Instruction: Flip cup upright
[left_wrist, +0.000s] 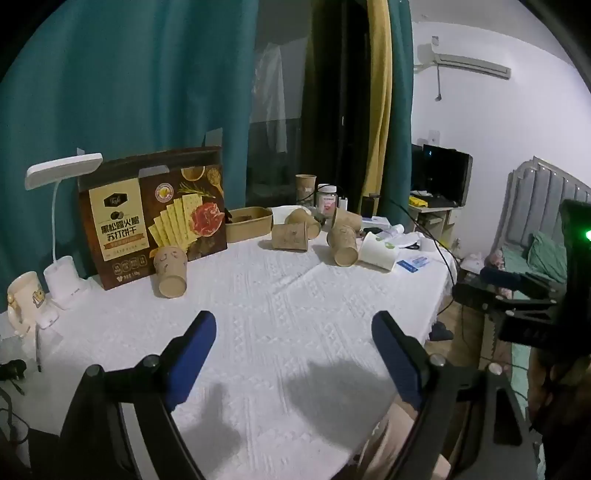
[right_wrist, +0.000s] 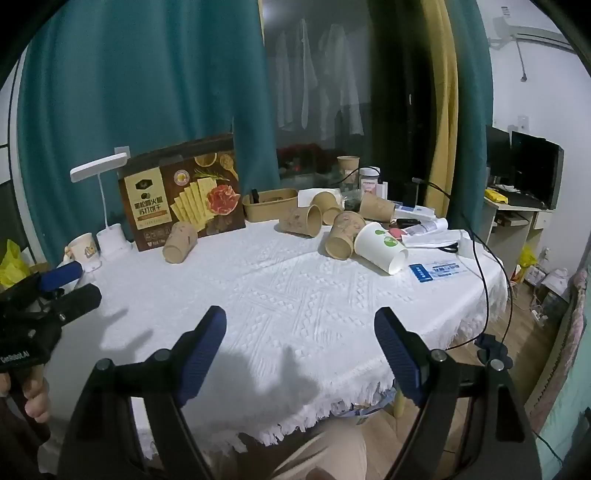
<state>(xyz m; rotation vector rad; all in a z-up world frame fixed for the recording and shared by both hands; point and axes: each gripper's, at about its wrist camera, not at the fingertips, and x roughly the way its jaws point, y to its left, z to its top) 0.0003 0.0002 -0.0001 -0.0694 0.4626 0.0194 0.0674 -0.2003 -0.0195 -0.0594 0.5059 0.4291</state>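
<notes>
Several paper cups lie on their sides on the white tablecloth (left_wrist: 280, 314). A lone brown cup (left_wrist: 170, 271) lies in front of the cracker box; it also shows in the right wrist view (right_wrist: 180, 242). Other brown cups (left_wrist: 290, 237) (left_wrist: 342, 245) and a white cup with green dots (left_wrist: 380, 249) (right_wrist: 380, 247) lie in a cluster at the far right. My left gripper (left_wrist: 293, 332) is open and empty above the near tablecloth. My right gripper (right_wrist: 300, 332) is open and empty near the table's front edge. All cups lie well ahead of both.
A cracker box (left_wrist: 155, 210) stands at the back left beside a white desk lamp (left_wrist: 62, 166) and a mug (left_wrist: 26, 299). A brown tray (left_wrist: 248, 223), an upright cup (left_wrist: 306, 186), a jar (left_wrist: 327, 201), papers and a black cable (right_wrist: 484, 266) crowd the far right.
</notes>
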